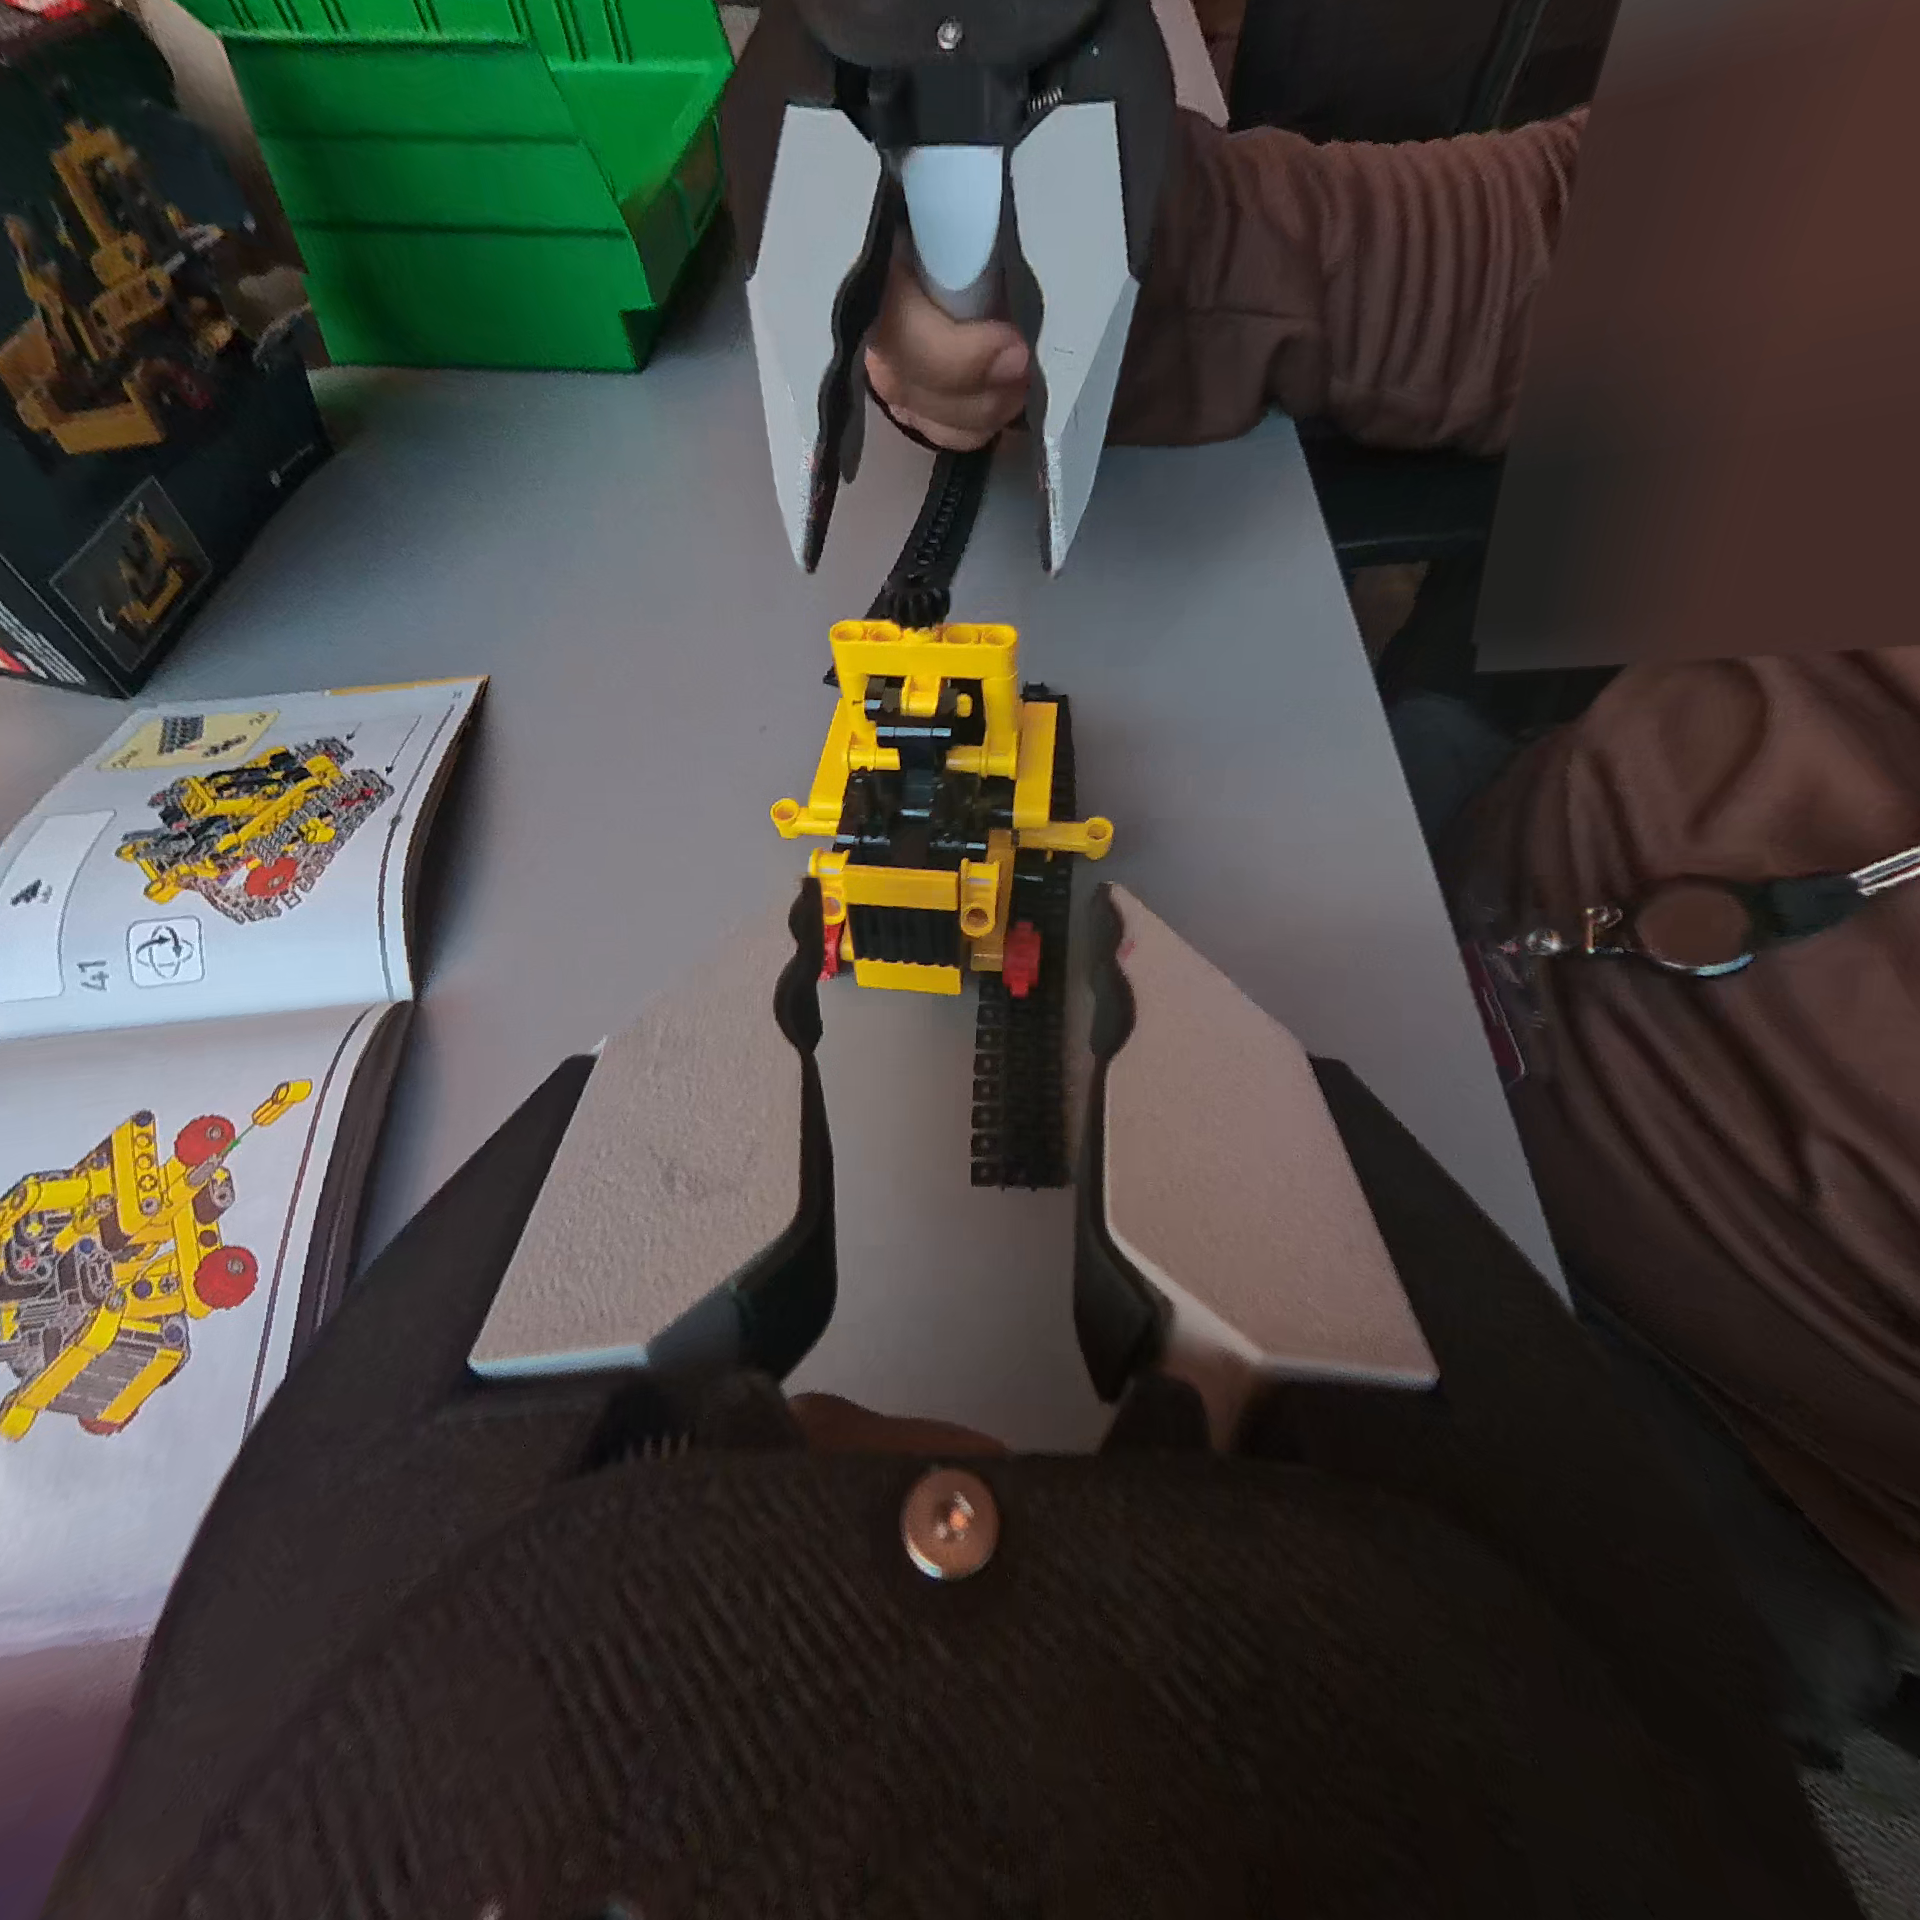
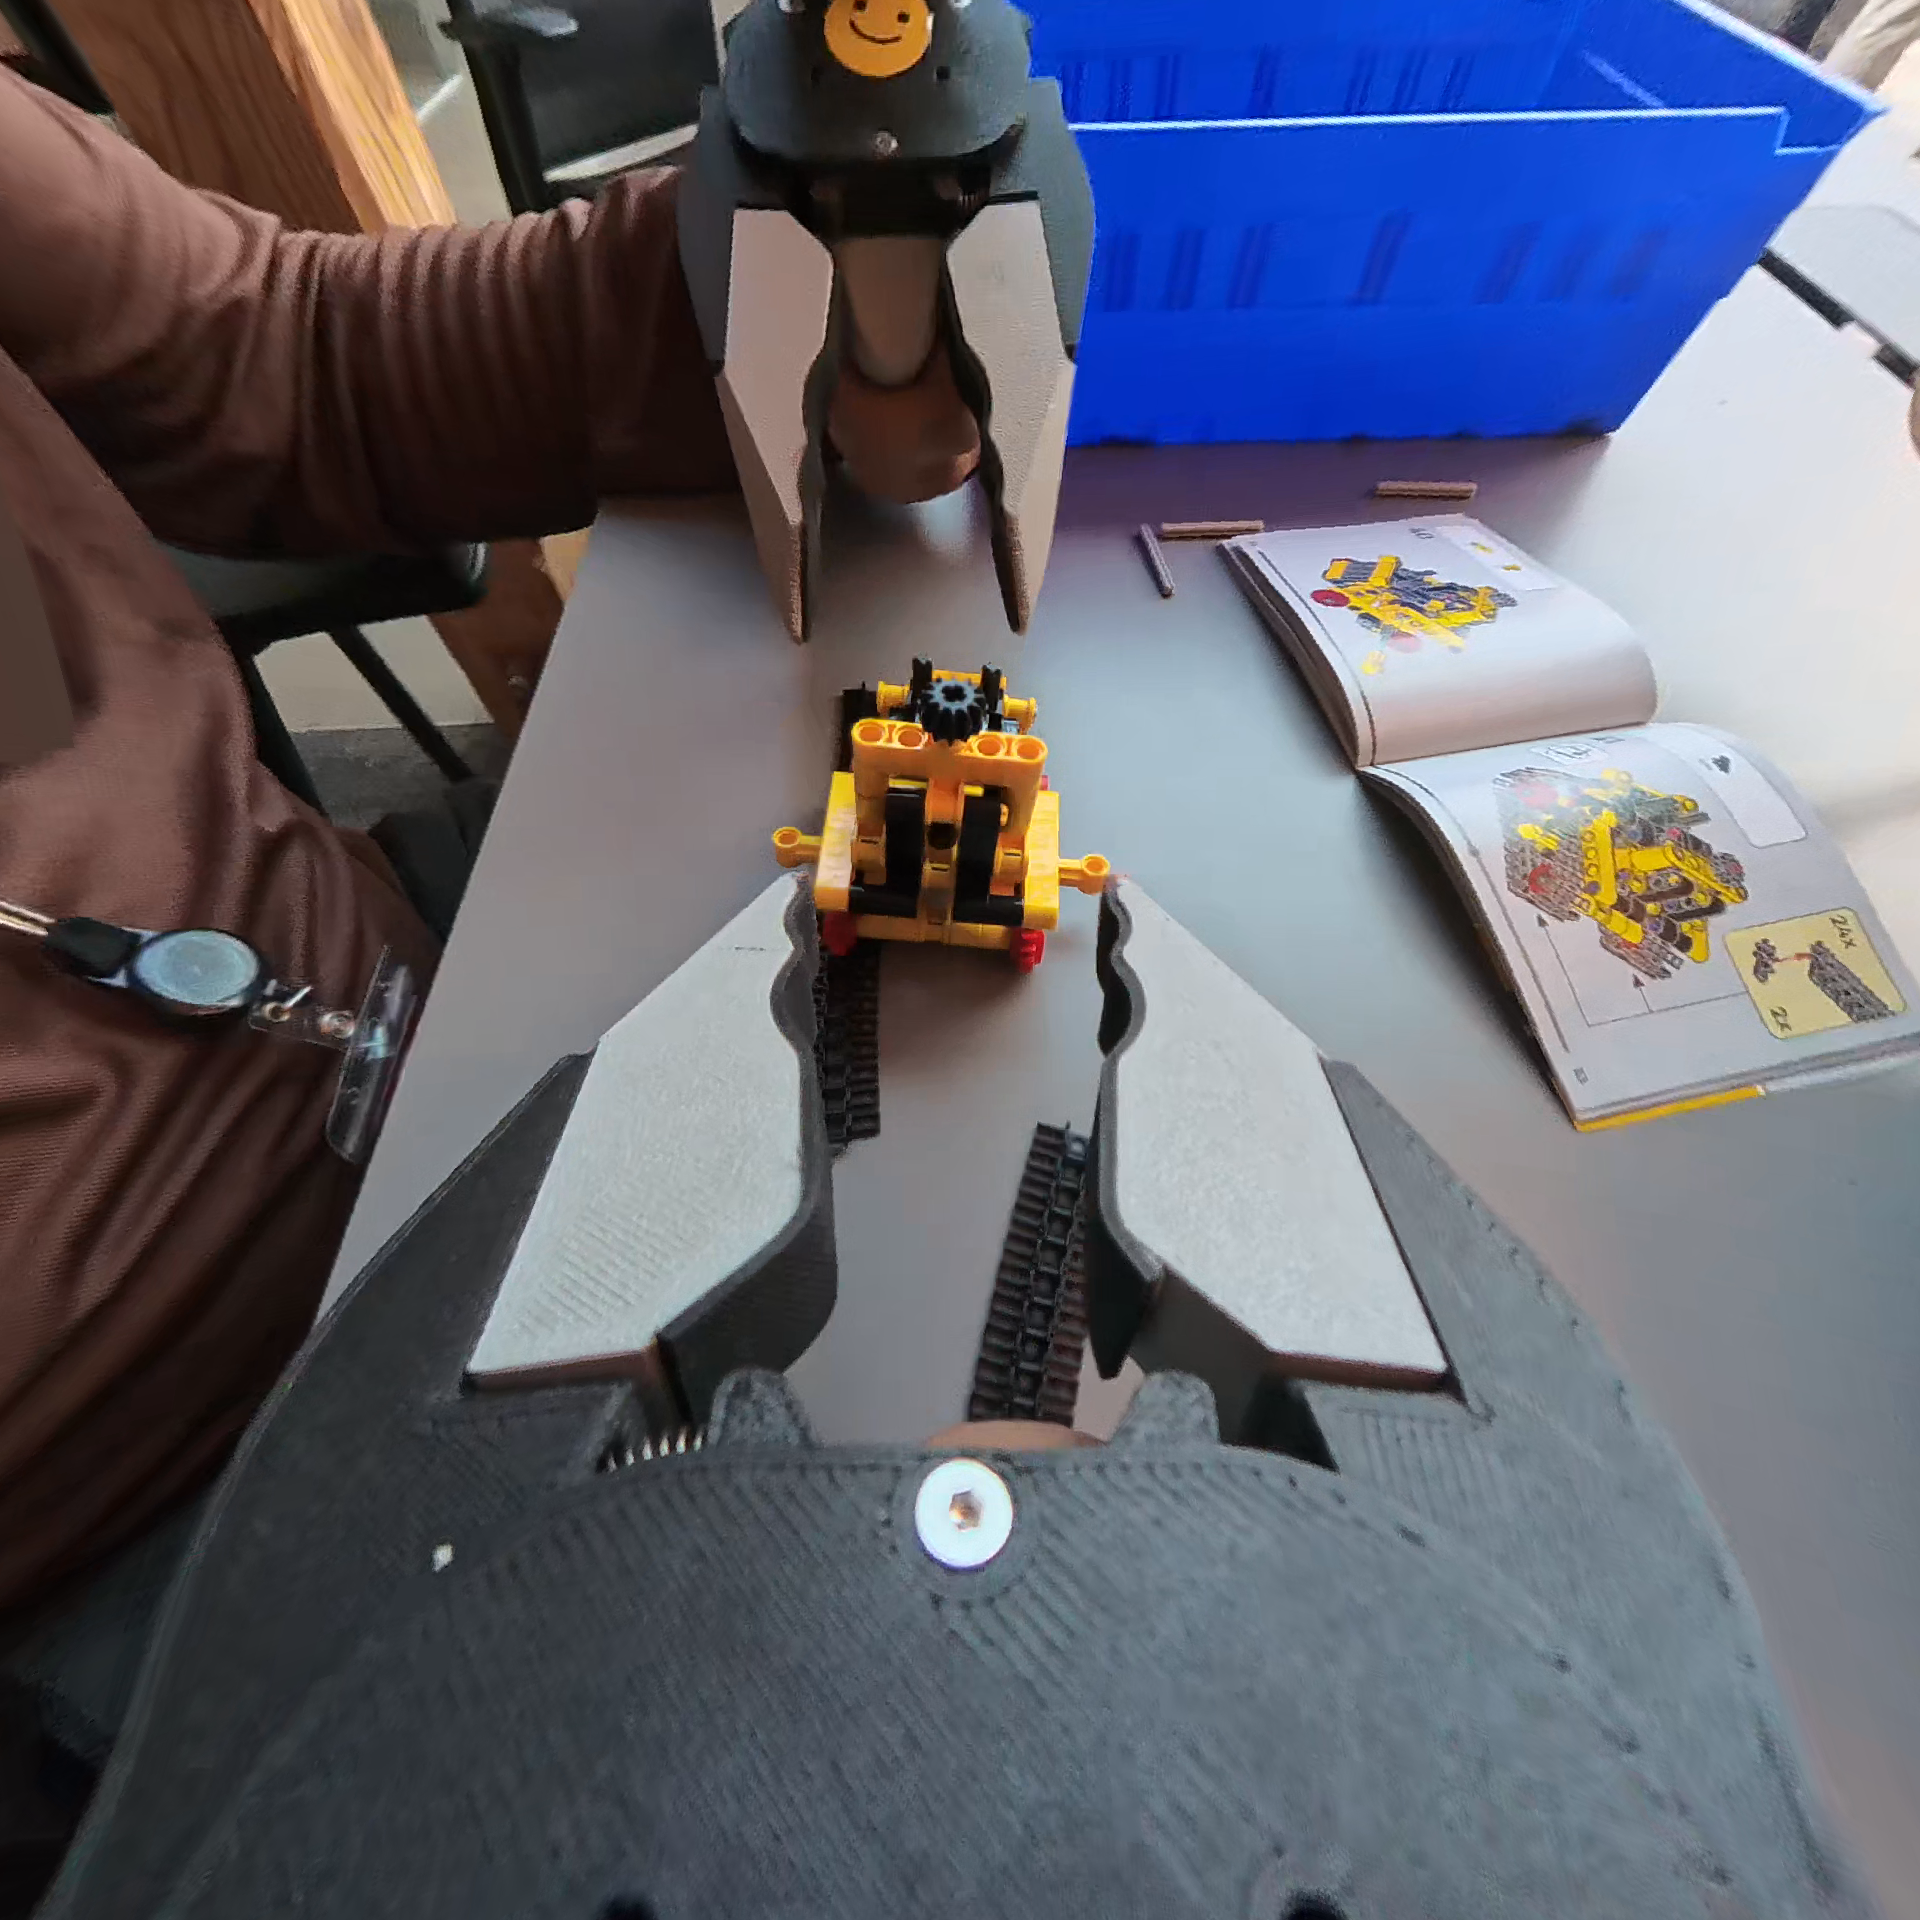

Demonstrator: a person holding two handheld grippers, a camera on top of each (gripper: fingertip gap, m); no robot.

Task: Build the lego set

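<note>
A yellow and black lego vehicle (image 1: 935, 821) stands on the grey table (image 1: 571, 571) between the two grippers; it also shows in the right wrist view (image 2: 940, 831). One black track strip (image 1: 1023, 1081) runs under its side and lies flat toward my left gripper (image 1: 956, 909), which is open and empty, its tips flanking the vehicle's front. A second black track strip (image 2: 1034, 1268) lies loose on the table between the fingers of my right gripper (image 2: 956, 899), which is open and empty at the vehicle's rear. A black gear (image 2: 948, 710) sits on top of the model.
An open instruction booklet (image 1: 208, 883) lies beside the model (image 2: 1558, 831). The set's box (image 1: 114, 364) and a green bin (image 1: 488, 187) stand behind it. A blue bin (image 2: 1403, 260) and small dark rods (image 2: 1153, 561) are at the far end. The table edge (image 1: 1434, 831) and the person are close.
</note>
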